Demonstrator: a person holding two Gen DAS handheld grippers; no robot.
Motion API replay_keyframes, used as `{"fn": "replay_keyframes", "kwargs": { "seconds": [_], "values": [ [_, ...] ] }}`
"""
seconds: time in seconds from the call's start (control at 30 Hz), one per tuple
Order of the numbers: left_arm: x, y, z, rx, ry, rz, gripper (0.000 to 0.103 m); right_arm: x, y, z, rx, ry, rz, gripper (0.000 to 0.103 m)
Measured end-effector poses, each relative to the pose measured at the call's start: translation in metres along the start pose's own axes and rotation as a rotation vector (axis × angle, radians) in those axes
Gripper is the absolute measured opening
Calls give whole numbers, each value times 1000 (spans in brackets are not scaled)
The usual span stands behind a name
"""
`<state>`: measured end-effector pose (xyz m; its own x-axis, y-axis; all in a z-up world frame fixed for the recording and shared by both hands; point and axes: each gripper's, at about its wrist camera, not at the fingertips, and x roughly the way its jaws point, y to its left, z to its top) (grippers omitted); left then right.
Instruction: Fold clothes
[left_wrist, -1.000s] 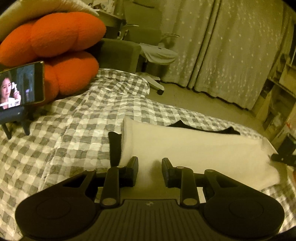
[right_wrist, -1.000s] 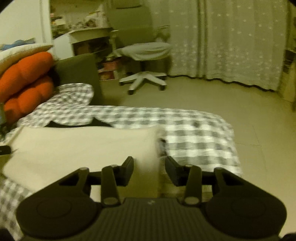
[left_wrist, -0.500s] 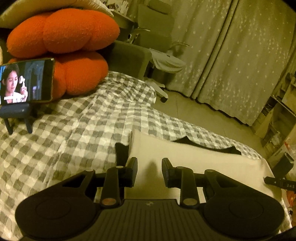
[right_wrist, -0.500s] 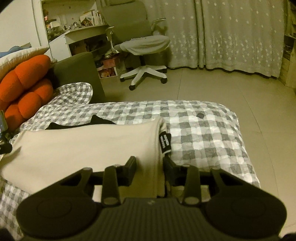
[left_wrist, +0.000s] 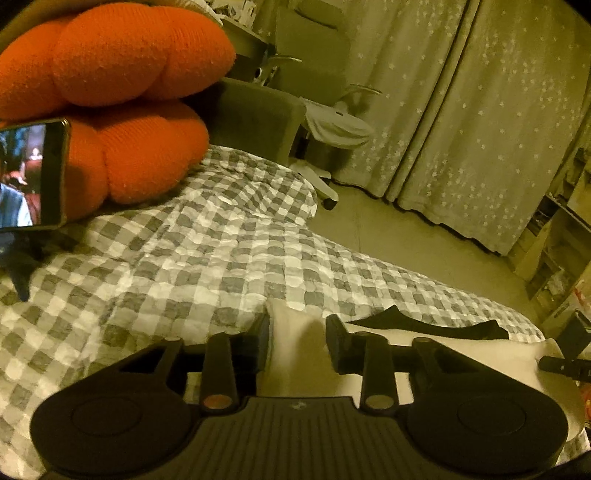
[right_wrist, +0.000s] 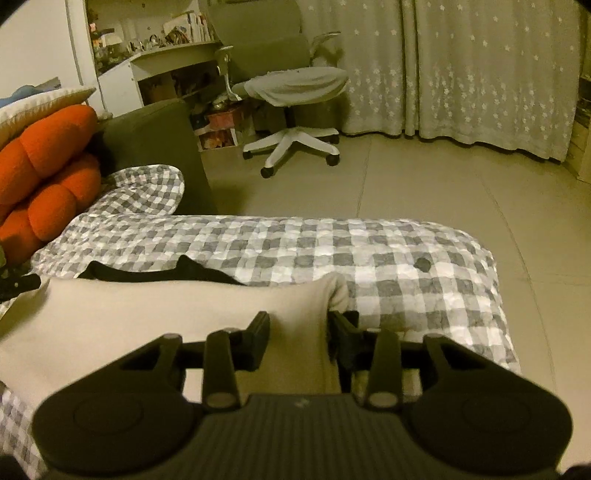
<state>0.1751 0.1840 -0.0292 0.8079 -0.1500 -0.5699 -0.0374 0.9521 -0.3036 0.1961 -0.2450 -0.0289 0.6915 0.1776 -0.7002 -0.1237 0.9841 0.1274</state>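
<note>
A cream garment (left_wrist: 480, 350) lies folded into a long strip across the checkered bedspread (left_wrist: 203, 258). A black part (left_wrist: 424, 325) peeks out along its far edge. My left gripper (left_wrist: 297, 341) is shut on the strip's left end, and the cloth bunches up between the fingers. In the right wrist view the same cream garment (right_wrist: 147, 314) stretches to the left. My right gripper (right_wrist: 299, 332) is shut on its right end, where the corner rises in a peak. The black part (right_wrist: 162, 273) shows behind it.
An orange cushion (left_wrist: 122, 110) and a phone on a stand (left_wrist: 33, 177) sit at the head of the bed. An office chair (right_wrist: 291, 96), a desk (right_wrist: 166, 70) and starred curtains (right_wrist: 480, 74) stand beyond the bare floor. Shelves (left_wrist: 561, 258) are at the far right.
Both grippers have moved up and forward over the bed. The garment's ends now stand bunched and lifted between the fingers instead of lying flat.
</note>
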Motion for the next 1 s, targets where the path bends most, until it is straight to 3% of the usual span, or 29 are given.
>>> {"fn": "replay_keyframes", "kwargs": {
  "seconds": [0.13,0.2,0.43,0.73,1.0],
  "values": [
    [3,1,-2,2,-2,-4,5,4,0,2,4,-11,-23,16],
    [-2,5,-1,-8,-22,-12,5,3,0,3,16,-31,-18,13],
    [-12,12,3,-27,-65,-27,4,-1,8,13,2,-125,-12,12],
    [-1,14,1,-31,-59,7,4,12,7,12,-17,-141,-52,12],
    [-7,16,2,-68,-95,0,4,1,-3,10,39,-194,-9,11]
  ]
}}
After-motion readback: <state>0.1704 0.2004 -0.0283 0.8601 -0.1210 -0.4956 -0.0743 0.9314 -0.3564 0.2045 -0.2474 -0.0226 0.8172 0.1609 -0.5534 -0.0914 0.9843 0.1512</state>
